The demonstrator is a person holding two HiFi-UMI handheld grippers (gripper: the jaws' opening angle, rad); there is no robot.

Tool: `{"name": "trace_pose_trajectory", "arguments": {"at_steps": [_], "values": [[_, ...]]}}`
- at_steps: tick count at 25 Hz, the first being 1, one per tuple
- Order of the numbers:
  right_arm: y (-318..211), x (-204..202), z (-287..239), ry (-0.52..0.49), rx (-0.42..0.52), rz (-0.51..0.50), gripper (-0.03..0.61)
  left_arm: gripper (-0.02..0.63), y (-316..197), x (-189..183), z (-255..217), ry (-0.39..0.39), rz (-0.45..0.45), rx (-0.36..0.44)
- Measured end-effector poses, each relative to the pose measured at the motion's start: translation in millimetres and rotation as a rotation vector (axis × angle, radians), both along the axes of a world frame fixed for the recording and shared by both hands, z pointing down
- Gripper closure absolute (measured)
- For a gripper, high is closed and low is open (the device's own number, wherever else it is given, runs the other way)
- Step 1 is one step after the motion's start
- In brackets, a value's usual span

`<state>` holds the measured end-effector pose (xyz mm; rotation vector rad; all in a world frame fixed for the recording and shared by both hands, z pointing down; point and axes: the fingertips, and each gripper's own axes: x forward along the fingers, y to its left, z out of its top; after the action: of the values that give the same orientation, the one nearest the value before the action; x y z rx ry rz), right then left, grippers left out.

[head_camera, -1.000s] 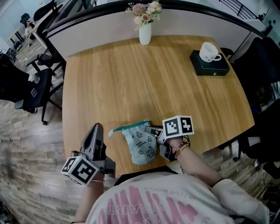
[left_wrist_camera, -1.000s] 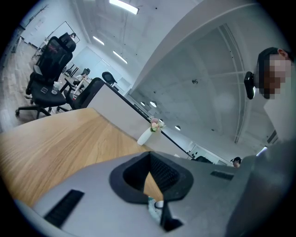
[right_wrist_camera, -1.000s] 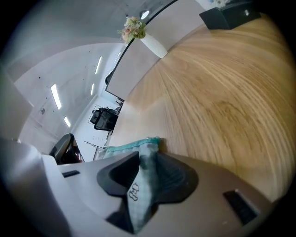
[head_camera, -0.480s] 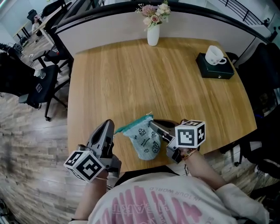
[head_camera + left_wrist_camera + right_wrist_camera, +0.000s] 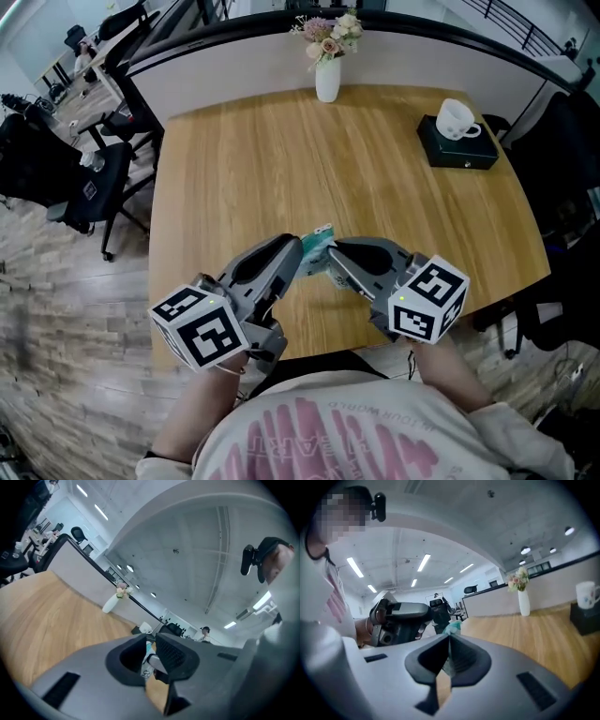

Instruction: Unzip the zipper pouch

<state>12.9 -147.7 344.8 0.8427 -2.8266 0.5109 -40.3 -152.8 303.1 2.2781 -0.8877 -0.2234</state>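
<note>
Far left, on the floor beside the tabletop [image 5: 234, 159], in the head view only: office chairs [image 5: 86, 183].

Near the front edge, left hand-held gripper [image 5: 298, 251] pointing right. Jaws a little spread, just been opening, pinching nothing. Along that hand-held gripper [image 5: 151, 641], white printed cloth of the pouch [image 5: 146, 667] in the gap between the pads, with a small grey part beside it too unclear to name.

Just right of it, the pouch [image 5: 320, 240], teal edge uppermost, up off the tabletop between the two tools. Contents hidden; zipped or unzipped, impossible to tell.

Next, right hand-held gripper [image 5: 330, 255] pointing left, jaws pressed together on the pouch's edge. From that hand-held gripper [image 5: 449, 641], a teal bit of pouch [image 5: 452, 629] poking up above the closed pads.

Further back, at the far edge: white vase [image 5: 327, 80] holding pink and cream flowers [image 5: 328, 30].

Far right: white cup [image 5: 457, 116] standing on a dark box [image 5: 464, 152], inside of the cup out of sight.

Only in the left gripper view: a distant person [image 5: 205, 632] under ceiling lights. Only in the right gripper view: the left hand-held gripper side on, gripped by a hand [image 5: 362, 631].
</note>
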Motion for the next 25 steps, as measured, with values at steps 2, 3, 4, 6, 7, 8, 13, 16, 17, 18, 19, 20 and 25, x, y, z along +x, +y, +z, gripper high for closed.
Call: {"name": "trace_pose_trajectory", "arguments": {"at_steps": [2,3,4,6,7,8,13,16,17,18,19,20,25], "values": [[0,2,-3,0.048,0.082,0.014,0.577,0.525,-3,11,-3,-0.037,0.031,0.023],[0,3,-3,0.076,0.119,0.023,0.577,0.519,-5,16,-2,-0.062,0.049,0.032],[0,4,-2,0.107,0.155,0.029,0.578,0.514,-7,21,0,-0.096,0.071,0.042],[1,5,0,0.16,0.225,0.036,0.577,0.485,-10,32,7,-0.18,0.129,0.059],[3,4,0,0.18,0.263,0.033,0.577,0.462,-11,37,10,-0.22,0.161,0.064],[5,3,-1,0.204,0.306,0.027,0.577,0.443,-11,41,14,-0.251,0.192,0.065],[14,0,4,0.339,0.438,-0.005,0.578,0.436,-10,54,30,-0.323,0.282,0.033],[17,-1,11,0.427,0.468,-0.037,0.577,0.457,-9,55,38,-0.362,0.306,0.033],[18,-1,12,0.448,0.482,-0.046,0.577,0.46,-8,56,40,-0.373,0.313,0.036],[18,-2,13,0.464,0.498,-0.05,0.577,0.464,-7,56,41,-0.377,0.32,0.036],[19,-2,13,0.478,0.518,-0.052,0.577,0.469,-5,56,42,-0.375,0.326,0.033],[20,-3,13,0.494,0.54,-0.056,0.577,0.475,-4,56,42,-0.37,0.333,0.029],[26,-6,15,0.586,0.668,-0.092,0.577,0.493,3,55,42,-0.294,0.349,0.017]]}}
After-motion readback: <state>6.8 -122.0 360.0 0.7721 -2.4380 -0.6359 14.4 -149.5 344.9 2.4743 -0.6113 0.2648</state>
